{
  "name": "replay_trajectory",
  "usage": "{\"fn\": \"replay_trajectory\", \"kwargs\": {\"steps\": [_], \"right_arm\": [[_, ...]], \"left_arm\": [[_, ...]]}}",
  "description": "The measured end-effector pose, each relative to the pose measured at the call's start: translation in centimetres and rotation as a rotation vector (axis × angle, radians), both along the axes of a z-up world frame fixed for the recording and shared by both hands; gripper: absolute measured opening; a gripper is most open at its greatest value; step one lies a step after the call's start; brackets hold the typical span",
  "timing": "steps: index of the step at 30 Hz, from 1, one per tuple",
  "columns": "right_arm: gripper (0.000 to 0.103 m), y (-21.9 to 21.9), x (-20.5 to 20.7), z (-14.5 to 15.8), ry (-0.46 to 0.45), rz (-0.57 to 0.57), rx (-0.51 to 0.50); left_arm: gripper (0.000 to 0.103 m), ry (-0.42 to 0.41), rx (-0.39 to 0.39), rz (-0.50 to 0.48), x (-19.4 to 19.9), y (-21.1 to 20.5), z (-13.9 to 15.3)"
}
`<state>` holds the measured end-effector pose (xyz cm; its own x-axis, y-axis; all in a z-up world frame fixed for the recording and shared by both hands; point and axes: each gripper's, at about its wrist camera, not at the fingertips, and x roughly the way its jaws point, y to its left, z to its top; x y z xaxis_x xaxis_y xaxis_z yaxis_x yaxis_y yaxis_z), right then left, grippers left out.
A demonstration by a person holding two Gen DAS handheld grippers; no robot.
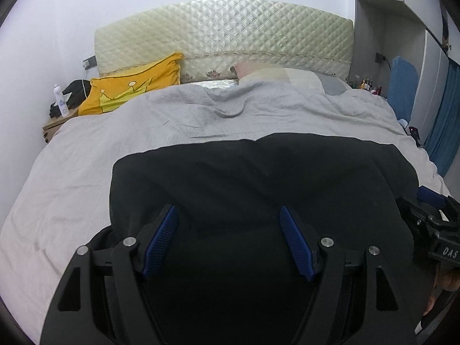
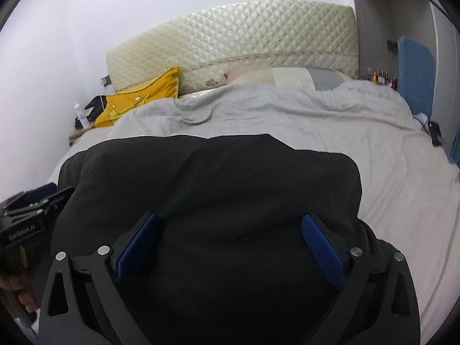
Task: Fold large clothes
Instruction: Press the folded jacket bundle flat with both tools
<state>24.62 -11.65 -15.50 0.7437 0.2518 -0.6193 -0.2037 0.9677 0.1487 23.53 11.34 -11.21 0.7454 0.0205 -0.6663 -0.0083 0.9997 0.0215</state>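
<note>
A large black garment (image 1: 258, 178) lies spread on the grey bedspread (image 1: 86, 166), its far edge about halfway up the bed. My left gripper (image 1: 227, 212) hovers over the garment's near left part, blue pads (image 1: 161, 238) wide apart, with cloth below them and nothing pinched. In the right wrist view the same garment (image 2: 215, 178) fills the middle. My right gripper (image 2: 230, 218) stands open above its near right part, pads (image 2: 322, 247) spread very wide. Each gripper shows at the edge of the other's view: the right gripper (image 1: 434, 224) and the left gripper (image 2: 28, 212).
A quilted cream headboard (image 1: 224, 34) backs the bed. A yellow cushion (image 1: 135, 86) and pale pillows (image 1: 281, 76) lie at its head. A bedside table (image 1: 54, 123) with a spray bottle (image 1: 61, 100) stands at the left. Blue fabric (image 1: 402, 89) and a wardrobe stand at the right.
</note>
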Motion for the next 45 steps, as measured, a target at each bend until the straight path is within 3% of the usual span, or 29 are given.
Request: {"fn": "replay_trajectory", "kwargs": {"steps": [7,21,28,35,40,43,45], "right_arm": [[0.103,-0.1,2.5,-0.8,0.016,-0.010,0.028],[0.103,2.0,7.0,-2.5,0.008,0.013,-0.042],[0.103,1.1,5.9,-1.4,0.006,0.036,-0.039],[0.103,-1.8,3.5,2.5,-0.099,0.028,-0.059],[0.103,-4.5,3.1,1.4,-0.084,-0.035,-0.134],[0.103,-6.0,3.0,0.1,-0.051,-0.073,-0.132],[0.103,-6.5,3.2,-0.6,-0.038,-0.085,-0.129]], "left_arm": [[0.075,0.013,-0.001,0.027,2.1,-0.4,-0.8],[0.078,0.067,0.025,0.045,6.5,0.1,-3.1],[0.079,0.052,0.032,0.024,6.0,0.2,-2.5],[0.080,-0.027,0.041,0.019,3.6,1.4,0.4],[0.081,-0.026,0.057,0.057,3.1,3.3,0.4],[0.080,0.005,0.106,0.078,3.2,4.1,-0.9],[0.081,0.035,0.093,0.081,3.3,4.7,-1.9]]}}
